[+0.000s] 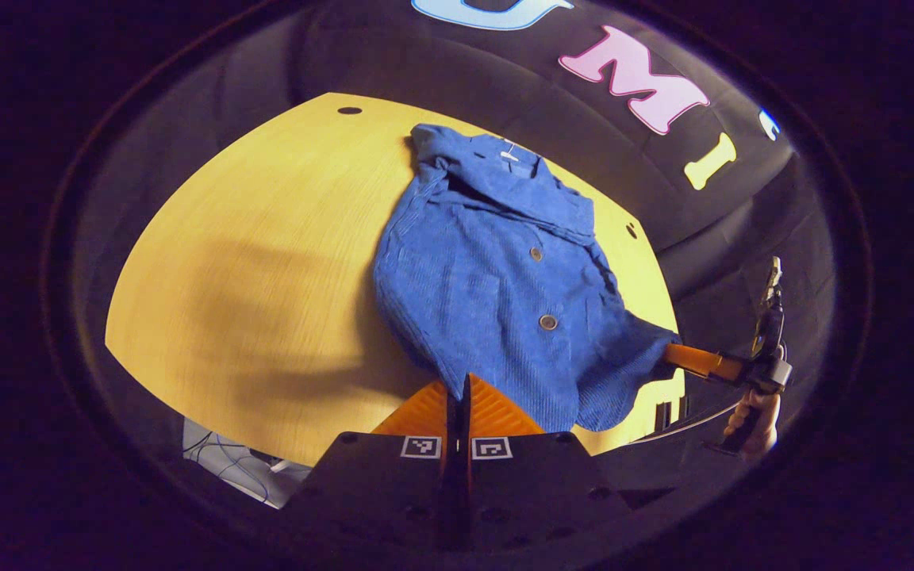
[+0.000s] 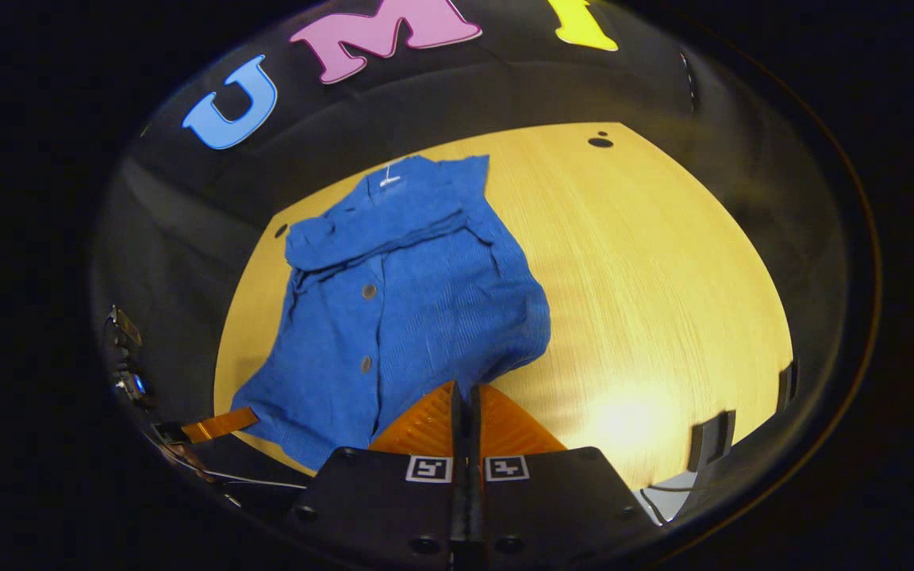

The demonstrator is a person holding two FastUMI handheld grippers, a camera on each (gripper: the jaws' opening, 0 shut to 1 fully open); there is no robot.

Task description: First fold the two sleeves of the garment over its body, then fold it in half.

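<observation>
A blue corduroy garment [image 1: 497,293] with buttons lies on the yellow wooden table [image 1: 266,262], collar at the far end. Folds of cloth lie across its chest below the collar. In the left gripper view my left gripper [image 1: 461,387] is shut on one near corner of the hem. Farther right, the right gripper [image 1: 683,358], held by a hand [image 1: 754,424], pinches the other near corner, which is raised off the table. In the right gripper view the garment [image 2: 409,317] spreads ahead. My right gripper [image 2: 465,392] is shut on its near hem corner, and the left gripper [image 2: 219,424] holds the far corner.
Bare tabletop [image 2: 647,301] stretches to the right of the garment in the right gripper view, with a small dark hole [image 2: 600,142] near the far edge. Black brackets [image 2: 711,440] sit on the near table edge. Cables [image 1: 227,468] hang below the table in the left gripper view.
</observation>
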